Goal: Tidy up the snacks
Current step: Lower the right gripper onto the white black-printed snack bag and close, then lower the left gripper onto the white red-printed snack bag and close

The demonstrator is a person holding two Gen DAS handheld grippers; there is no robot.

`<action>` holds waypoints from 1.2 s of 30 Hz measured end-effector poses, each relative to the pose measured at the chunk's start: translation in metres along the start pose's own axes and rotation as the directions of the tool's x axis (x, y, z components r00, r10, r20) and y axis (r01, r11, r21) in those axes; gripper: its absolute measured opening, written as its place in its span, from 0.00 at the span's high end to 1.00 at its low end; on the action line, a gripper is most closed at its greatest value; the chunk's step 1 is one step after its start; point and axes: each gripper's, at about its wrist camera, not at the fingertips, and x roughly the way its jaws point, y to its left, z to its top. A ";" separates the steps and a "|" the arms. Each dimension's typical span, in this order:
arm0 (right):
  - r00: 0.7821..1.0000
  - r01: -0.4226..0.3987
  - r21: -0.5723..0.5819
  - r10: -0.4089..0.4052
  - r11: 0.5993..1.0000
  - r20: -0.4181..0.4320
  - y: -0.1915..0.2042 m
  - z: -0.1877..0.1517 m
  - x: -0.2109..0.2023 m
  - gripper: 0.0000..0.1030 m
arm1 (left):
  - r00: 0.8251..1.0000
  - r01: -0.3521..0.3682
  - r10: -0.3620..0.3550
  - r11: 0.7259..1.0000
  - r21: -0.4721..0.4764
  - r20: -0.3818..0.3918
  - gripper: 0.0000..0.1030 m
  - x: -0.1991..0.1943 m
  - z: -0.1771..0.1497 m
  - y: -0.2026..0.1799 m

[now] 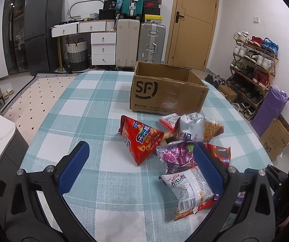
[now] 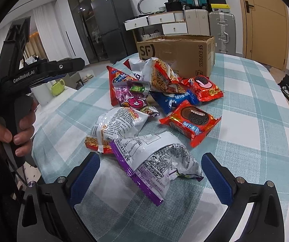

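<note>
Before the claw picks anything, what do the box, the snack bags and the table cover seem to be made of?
Box: brown corrugated cardboard, matte, with printed logo and scuffed face. Snack bags, such as the purple-edged one: thin plastic film, probably foil-lined, glossy, crinkled, catching glare. Table cover: woven-looking checked fabric, matte; fine weave shows near the right claw.

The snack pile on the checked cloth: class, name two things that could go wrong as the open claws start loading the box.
1. The purple-edged bag between the right claw is puffed and crinkly; it may slip or burst.
2. Packets overlap, so lifting one may drag the red triangular bag along, missing the cardboard box.
</note>
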 end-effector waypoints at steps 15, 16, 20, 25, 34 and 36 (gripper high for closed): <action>0.990 -0.043 -0.070 0.033 0.997 -0.136 -0.013 0.016 0.026 0.26 | 0.998 -0.002 0.001 1.000 -0.021 -0.056 0.01 0.026 -0.006 0.011; 0.990 -0.045 -0.067 0.035 0.997 -0.138 -0.014 0.016 0.027 0.28 | 0.998 0.000 -0.001 1.000 -0.021 -0.059 0.01 0.025 -0.007 0.011; 0.986 -0.077 -0.029 0.071 0.997 -0.154 -0.018 0.017 0.027 0.54 | 0.998 0.006 -0.007 1.000 -0.020 -0.066 0.01 0.025 -0.009 0.010; 0.985 -0.100 0.027 0.103 0.995 -0.140 -0.025 0.011 0.025 0.59 | 0.998 0.009 -0.009 1.000 -0.008 -0.063 0.01 0.025 -0.009 0.007; 0.988 -0.136 0.098 0.142 0.986 -0.057 -0.032 0.006 0.003 0.60 | 0.996 0.001 -0.003 1.000 -0.023 -0.093 0.01 0.021 -0.017 0.011; 0.988 -0.143 0.114 0.147 0.983 -0.036 -0.034 0.004 -0.002 0.60 | 0.994 0.008 -0.011 1.000 -0.030 -0.109 0.01 0.023 -0.019 0.011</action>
